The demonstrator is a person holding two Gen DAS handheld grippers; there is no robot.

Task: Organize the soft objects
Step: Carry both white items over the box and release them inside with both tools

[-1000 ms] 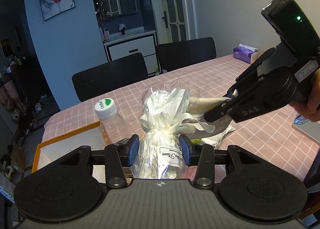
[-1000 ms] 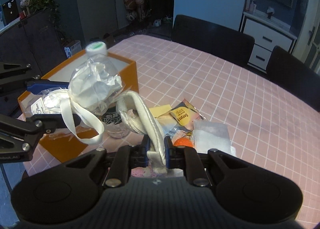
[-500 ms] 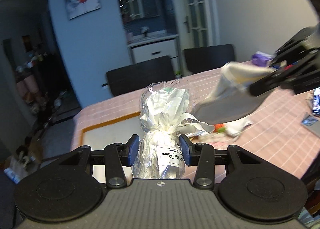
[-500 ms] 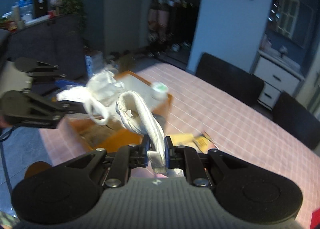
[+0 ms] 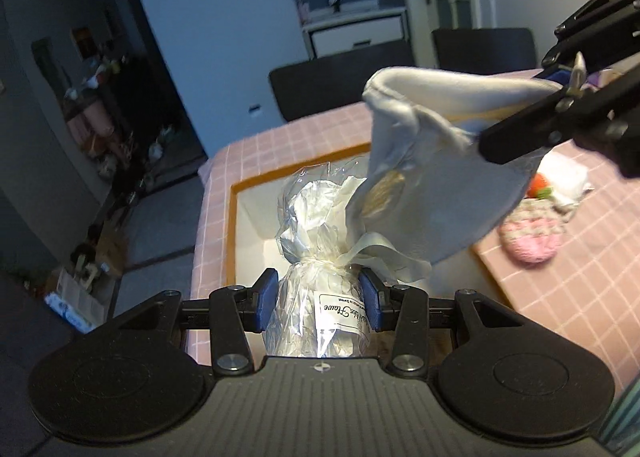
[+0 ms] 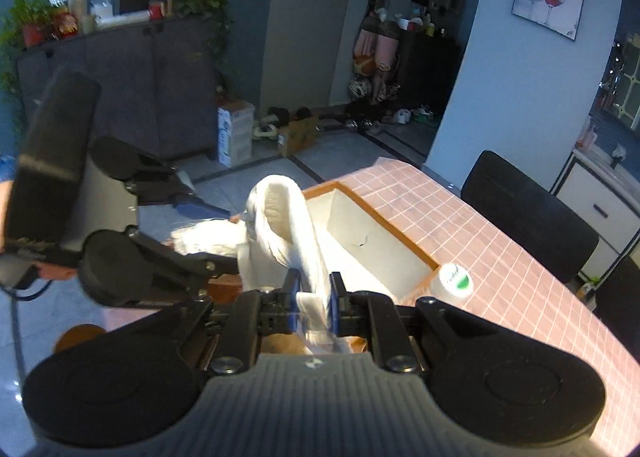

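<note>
While both loads hang over the orange-rimmed box (image 5: 236,233) at the near left end of the pink-checked table (image 5: 580,285), what matters is that its white interior lies directly ahead of and below each claw. The left claw (image 5: 319,305) is about half open, its blue pads pressed on the cellophane-wrapped bundle (image 5: 316,257), whose long axis runs forward along the fingers with the ribbon-tied neck pointing at the far wall of the box. The right claw (image 6: 314,305) is nearly closed, pinching the white cloth pouch (image 6: 286,225), which arches up and forward and droops over the bundle from the right. In the left view the pouch overlaps the bundle's top, so which would drop clear first I cannot tell. A pink knitted piece (image 5: 532,233) and a white-capped bottle (image 6: 454,279) sit on the table just right of the box.
</note>
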